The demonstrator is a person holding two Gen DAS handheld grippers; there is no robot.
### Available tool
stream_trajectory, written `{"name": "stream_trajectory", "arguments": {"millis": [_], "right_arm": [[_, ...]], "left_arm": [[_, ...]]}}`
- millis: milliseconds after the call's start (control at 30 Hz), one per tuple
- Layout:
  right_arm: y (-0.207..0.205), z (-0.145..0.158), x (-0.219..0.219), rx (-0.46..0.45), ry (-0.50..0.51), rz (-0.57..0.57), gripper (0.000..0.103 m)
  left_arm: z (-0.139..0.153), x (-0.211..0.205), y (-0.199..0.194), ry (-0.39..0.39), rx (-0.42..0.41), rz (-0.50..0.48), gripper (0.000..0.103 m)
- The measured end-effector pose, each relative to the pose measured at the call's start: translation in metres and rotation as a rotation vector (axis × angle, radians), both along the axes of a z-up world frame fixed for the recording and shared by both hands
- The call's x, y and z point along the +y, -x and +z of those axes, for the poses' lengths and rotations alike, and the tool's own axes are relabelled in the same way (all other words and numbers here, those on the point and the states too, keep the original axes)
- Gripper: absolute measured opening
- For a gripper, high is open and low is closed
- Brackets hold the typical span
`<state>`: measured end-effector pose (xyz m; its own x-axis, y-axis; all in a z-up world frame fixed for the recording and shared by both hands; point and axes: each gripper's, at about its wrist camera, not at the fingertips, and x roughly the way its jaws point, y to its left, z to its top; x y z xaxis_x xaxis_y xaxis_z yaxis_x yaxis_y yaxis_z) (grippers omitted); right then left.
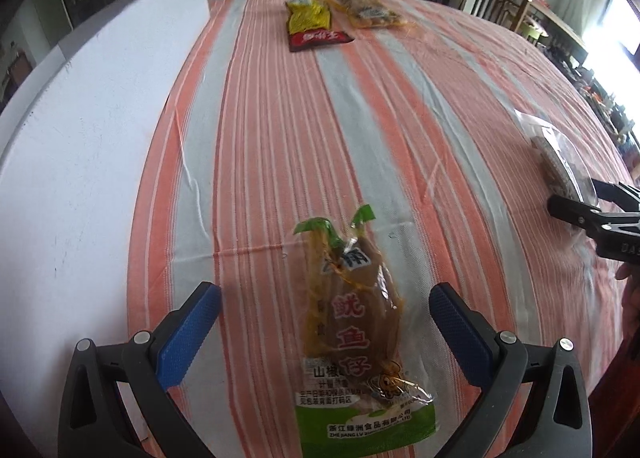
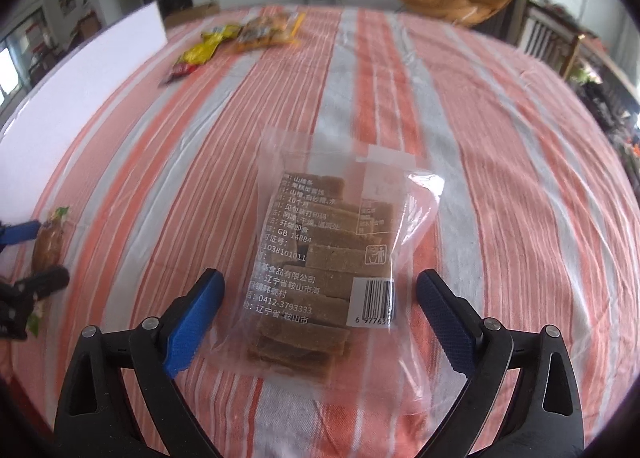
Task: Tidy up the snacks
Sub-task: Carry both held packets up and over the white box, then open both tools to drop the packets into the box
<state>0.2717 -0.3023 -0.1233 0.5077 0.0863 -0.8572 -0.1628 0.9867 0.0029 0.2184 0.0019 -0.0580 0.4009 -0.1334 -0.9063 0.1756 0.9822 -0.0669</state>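
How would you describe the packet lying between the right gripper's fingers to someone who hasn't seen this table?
On the striped tablecloth, look at the open right gripper. Between its fingers lies a clear packet of brown bars. Unlike the others, it is see-through, with a barcode.

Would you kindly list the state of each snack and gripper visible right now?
Left gripper: jaws open, straddling the squid snack pack.
Squid snack pack: sealed, lying flat.
Right gripper: jaws open.
Clear bag of brown bars: sealed, flat.
Yellow-red packet: lying far end.
Orange packet: beside it.
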Motion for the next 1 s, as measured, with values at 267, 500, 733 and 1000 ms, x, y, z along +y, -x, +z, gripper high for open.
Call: {"name": "stream_trajectory", "arguments": {"millis": [267, 500, 733, 1000], "right_arm": [[-0.026, 0.012, -0.005, 0.207, -0.014, -0.003, 0.059], [-0.004, 0.043, -0.016, 0.147, -0.241, -0.033, 0.058], [-0.006, 0.107, 0.039, 0.055, -0.320, 0.061, 0.058], [-0.026, 0.171, 0.195, -0.009, -0.421, 0.303, 0.059]], "left_arm": [[0.008, 0.007, 0.013, 0.007, -0.069, -0.012, 0.046], [0.042, 0.026, 0.031, 0.245, -0.129, 0.026, 0.041], [0.097, 0.068, 0.035, 0.486, -0.206, 0.079, 0.041], [0.156, 0.201, 0.014, 0.370, -0.331, 0.287, 0.042]]}}
